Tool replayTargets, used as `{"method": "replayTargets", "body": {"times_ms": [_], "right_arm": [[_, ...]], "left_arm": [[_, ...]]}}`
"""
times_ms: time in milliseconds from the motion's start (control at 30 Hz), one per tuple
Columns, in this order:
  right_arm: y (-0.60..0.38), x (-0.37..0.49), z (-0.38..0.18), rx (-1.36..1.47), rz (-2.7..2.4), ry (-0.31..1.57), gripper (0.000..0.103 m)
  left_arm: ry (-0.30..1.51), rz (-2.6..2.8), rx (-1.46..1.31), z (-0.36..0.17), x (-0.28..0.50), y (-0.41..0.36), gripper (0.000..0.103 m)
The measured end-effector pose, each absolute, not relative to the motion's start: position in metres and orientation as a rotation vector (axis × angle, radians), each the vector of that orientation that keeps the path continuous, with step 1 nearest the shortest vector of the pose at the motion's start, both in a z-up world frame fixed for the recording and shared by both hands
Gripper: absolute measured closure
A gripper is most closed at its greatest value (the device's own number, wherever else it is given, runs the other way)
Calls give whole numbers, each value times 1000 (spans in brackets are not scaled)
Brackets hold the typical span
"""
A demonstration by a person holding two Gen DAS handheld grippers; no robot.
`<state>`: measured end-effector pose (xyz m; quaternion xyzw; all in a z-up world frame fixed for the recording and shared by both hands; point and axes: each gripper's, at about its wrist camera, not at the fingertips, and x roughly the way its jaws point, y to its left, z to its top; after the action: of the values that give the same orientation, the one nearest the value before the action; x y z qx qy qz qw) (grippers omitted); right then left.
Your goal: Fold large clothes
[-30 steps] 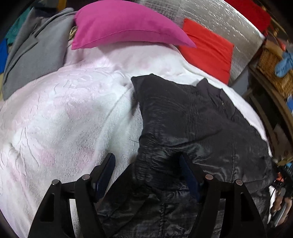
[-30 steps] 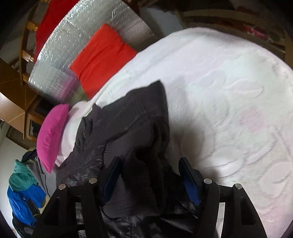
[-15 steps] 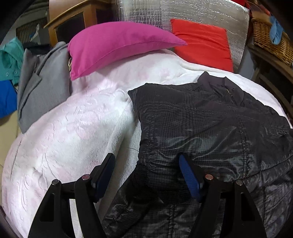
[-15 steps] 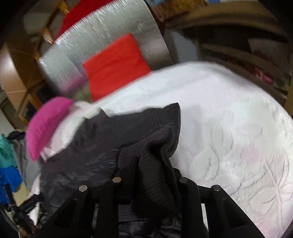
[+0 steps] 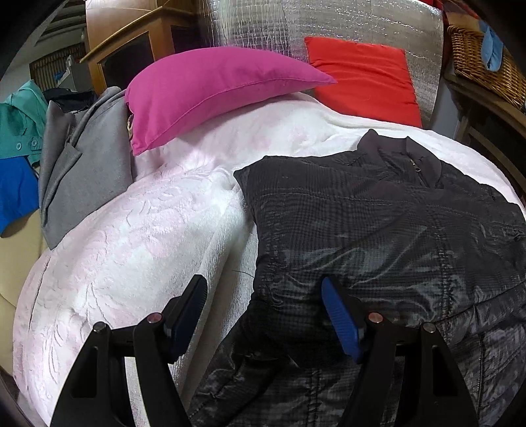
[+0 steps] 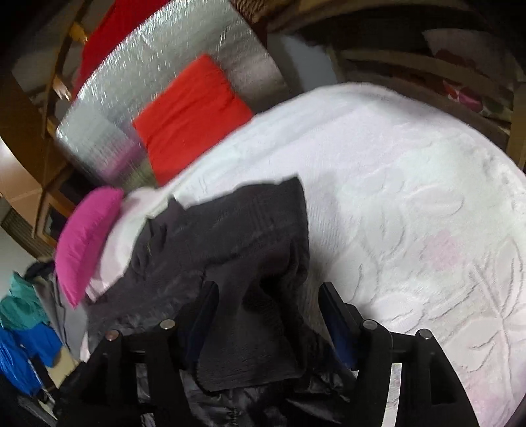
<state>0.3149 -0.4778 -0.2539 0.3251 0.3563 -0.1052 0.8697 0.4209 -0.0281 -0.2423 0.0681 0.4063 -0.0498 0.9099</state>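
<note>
Wicker basket (image 5: 486, 62) holds blue cloth (image 5: 491, 49); black jacket (image 5: 378, 223) on bedspread (image 5: 131, 246).

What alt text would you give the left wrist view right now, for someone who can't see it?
The left gripper is open, its fingers straddling the near edge of a black jacket spread on a white bedspread. Behind lie a magenta pillow, a red cushion against silver foil, and a grey garment at left.

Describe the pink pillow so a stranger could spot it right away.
Find the bed's white blanket. At its head lies the pink pillow, between a grey garment and a red cushion. It alone is magenta and rests on the blanket.
</note>
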Motion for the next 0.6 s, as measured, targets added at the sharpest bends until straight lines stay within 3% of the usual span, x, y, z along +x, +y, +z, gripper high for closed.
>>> {"method": "replayTargets", "body": {"times_ms": [233, 333, 600], "right_arm": [[-481, 321, -264, 762, -177, 771, 36], [-476, 326, -269, 748, -160, 803, 36], [-465, 336, -283, 711, -148, 851, 35]], "left_arm": [[855, -133, 30, -235, 427, -11, 28], [908, -196, -107, -238, 435, 7, 20], [1056, -333, -339, -272, 452, 18, 20]]}}
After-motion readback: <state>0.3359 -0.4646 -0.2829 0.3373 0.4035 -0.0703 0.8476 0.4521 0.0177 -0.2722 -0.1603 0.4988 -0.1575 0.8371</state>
